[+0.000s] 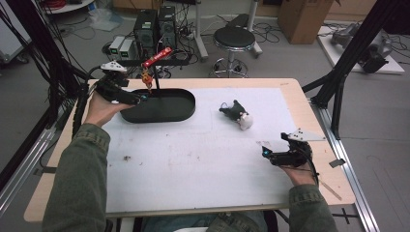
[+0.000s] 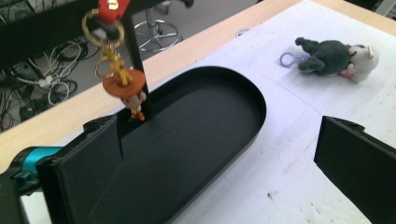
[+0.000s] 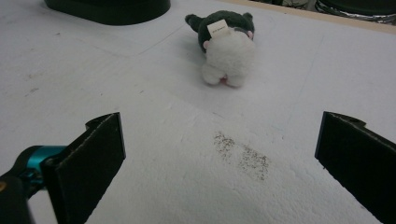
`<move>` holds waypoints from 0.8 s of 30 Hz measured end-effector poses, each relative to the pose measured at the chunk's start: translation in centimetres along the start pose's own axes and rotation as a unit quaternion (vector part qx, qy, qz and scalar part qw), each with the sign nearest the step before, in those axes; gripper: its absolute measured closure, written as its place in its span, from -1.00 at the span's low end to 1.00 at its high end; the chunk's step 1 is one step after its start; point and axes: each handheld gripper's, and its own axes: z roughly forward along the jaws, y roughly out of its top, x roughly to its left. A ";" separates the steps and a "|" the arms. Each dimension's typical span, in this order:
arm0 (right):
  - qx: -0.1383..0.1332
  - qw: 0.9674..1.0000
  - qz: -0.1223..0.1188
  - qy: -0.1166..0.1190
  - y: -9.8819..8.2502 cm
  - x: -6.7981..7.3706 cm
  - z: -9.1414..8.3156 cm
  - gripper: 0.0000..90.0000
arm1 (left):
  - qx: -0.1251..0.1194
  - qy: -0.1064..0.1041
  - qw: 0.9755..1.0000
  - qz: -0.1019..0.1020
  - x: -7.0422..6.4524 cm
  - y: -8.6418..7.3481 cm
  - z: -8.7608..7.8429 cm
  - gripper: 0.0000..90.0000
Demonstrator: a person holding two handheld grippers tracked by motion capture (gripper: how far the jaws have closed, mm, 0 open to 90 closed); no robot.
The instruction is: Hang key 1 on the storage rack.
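Probably lab: computers [image 1: 153,30], cables [image 1: 186,26]

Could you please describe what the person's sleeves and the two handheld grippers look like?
Both sleeves are olive green. The left gripper and right gripper are black, with flat rectangular jaws, a turquoise part near the jaws, a grey three-cornered plate on top and a trailing black cable.

My jaws are matt black on both grippers, each with a turquoise fitting at its base. The oval tray [image 1: 159,105] is black all over, rim and floor alike. The keychain figure [image 2: 127,88] hanging over it has an orange-brown hat, a tan face and gold rings and chain, under a red strap [image 1: 157,57] with pale lettering. The plush toy [image 3: 225,44] is dark grey-green at the head, white at the body, with a pink touch and a small cream tag; its loop [image 2: 288,59] is lilac. The desk [image 1: 290,84] is pale wood under a white sheet speckled with brown-grey smudges. My sleeves are olive green
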 end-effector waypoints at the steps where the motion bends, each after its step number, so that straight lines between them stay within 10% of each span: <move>1: 0.000 1.000 -0.002 0.001 0.0 0.0 0.0 -0.99 | -0.002 0.000 1.000 -0.002 0.0 -0.2 -0.2 -0.96; 24: 0.007 1.000 -0.004 0.003 0.0 0.1 0.3 -0.99 | 0.001 -0.006 1.000 -0.025 -0.8 -4.8 -0.5 -0.96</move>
